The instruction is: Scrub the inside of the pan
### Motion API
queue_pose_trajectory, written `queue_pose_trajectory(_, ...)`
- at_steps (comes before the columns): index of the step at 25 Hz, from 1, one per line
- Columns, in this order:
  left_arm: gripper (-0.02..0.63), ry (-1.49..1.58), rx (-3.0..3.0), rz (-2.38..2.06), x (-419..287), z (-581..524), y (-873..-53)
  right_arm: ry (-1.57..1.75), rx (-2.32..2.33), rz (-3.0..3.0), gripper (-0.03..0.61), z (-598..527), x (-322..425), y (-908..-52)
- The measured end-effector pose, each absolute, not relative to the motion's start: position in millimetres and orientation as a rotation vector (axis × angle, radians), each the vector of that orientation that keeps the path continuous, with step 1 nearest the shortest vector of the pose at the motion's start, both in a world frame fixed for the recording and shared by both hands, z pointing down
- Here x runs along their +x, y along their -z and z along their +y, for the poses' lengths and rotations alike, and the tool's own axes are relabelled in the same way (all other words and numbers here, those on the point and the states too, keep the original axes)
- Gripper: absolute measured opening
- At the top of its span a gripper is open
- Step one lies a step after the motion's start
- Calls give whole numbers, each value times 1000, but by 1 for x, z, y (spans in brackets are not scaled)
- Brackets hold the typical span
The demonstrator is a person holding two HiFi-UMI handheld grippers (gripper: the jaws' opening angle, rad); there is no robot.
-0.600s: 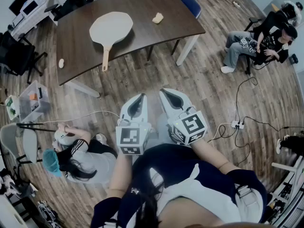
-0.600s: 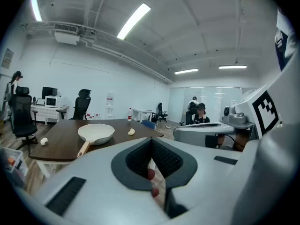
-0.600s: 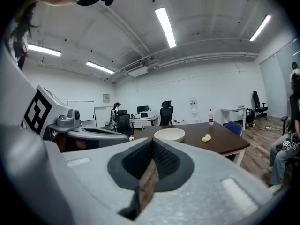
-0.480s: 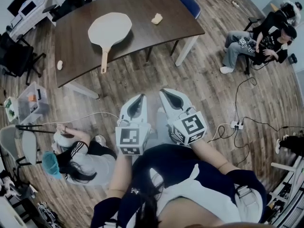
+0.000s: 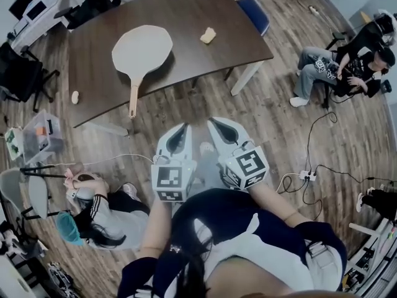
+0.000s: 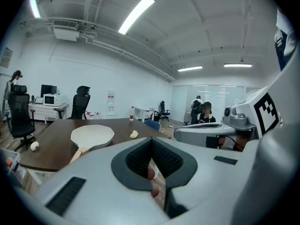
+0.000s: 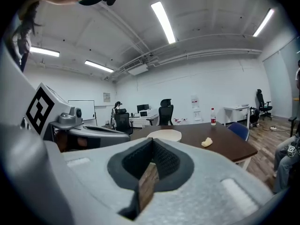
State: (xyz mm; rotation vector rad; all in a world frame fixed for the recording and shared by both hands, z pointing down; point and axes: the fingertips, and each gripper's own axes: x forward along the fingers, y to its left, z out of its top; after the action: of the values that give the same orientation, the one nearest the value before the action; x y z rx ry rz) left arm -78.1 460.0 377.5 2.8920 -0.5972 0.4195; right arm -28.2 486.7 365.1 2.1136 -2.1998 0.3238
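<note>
Your left gripper [image 5: 182,129] and right gripper [image 5: 218,124] are both clenched on nothing, side by side above open plank floor [image 5: 279,123], well short of the table. The cream, round pan [image 5: 142,47] lies on the dark table [image 5: 186,11], wooden handle toward you. A pale sponge [image 5: 208,36] sits nearby.
</note>
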Motion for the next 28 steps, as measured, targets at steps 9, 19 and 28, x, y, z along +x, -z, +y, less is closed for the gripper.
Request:
queue_pose_trajectory(9, 5, -435, 2873, -666, -14, 384, -379, -342, 2072, -2244, -2, 416, 46, -366)
queue_pose_trajectory(19, 5, -445, 2829, -742, 36, 318, -387, -359, 2011, -2254, -1, 349, 105, -376)
queue_pose_trajectory(28, 5, -455, 2808, -789, 62, 292, -393, -332, 1977, -2278, -2, 320, 138, -377)
